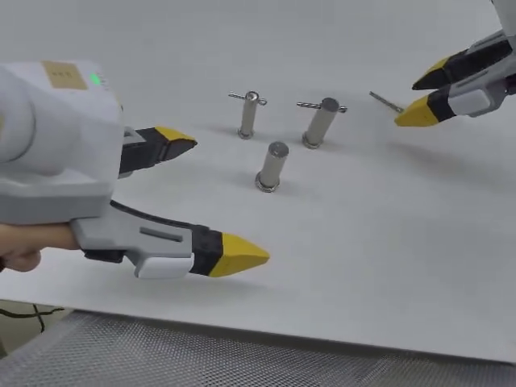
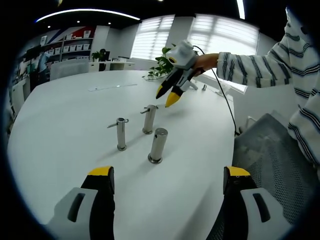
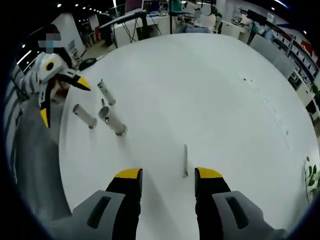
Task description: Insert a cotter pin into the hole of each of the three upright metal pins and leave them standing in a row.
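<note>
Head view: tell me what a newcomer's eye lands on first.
Three metal pins stand upright: the rear left pin and rear right pin carry cotter pins, the front pin is bare. A loose cotter pin lies before the open right gripper. The left gripper gapes wide in the foreground.

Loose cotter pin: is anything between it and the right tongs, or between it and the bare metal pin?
Nothing visible lies between the open right tongs and the loose cotter pin. Toward the bare metal pin, an already fitted metal pin stands close to the straight path, so lifting over it looks safer.
</note>
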Tool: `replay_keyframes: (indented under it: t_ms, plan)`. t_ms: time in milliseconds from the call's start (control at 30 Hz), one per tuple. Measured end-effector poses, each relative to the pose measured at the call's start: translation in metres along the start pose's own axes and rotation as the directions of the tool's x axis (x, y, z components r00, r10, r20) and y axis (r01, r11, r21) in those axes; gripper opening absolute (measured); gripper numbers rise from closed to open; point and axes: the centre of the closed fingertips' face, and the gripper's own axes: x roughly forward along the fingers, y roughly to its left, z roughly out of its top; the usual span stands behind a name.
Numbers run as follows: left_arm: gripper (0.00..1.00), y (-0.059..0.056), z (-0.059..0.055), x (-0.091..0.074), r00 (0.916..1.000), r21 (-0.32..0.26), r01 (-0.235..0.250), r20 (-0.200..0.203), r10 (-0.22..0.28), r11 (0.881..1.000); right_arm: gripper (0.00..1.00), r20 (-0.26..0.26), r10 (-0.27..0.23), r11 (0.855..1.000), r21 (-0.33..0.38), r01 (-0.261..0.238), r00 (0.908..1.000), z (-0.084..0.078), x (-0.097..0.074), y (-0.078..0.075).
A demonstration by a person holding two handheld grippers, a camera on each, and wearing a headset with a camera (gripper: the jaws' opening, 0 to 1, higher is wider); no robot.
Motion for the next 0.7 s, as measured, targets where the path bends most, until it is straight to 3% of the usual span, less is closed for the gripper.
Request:
replay_keyframes:
  t_ms: [267, 400, 700]
  plan:
    - [0.88, 0.004, -0.002, 0.000, 0.9999, -0.020, -0.009, 0.005, 0.009, 1.000, 0.41, -0.054, 0.027, 1.000, 0.001, -0.027, 0.9981, -0.006, 0.018, -0.011]
    - [0.88, 0.006, -0.002, 0.001, 1.0000, -0.014, -0.004, 0.002, 0.004, 1.000, 0.33, -0.056, 0.036, 0.999, 0.011, -0.035, 0.9978, -0.004, 0.022, -0.013]
    - [0.87, 0.009, 0.003, 0.002, 0.9999, 0.010, 0.010, -0.002, -0.010, 1.000, 0.33, -0.081, 0.040, 0.999, 0.004, -0.040, 0.9959, -0.005, 0.027, -0.015]
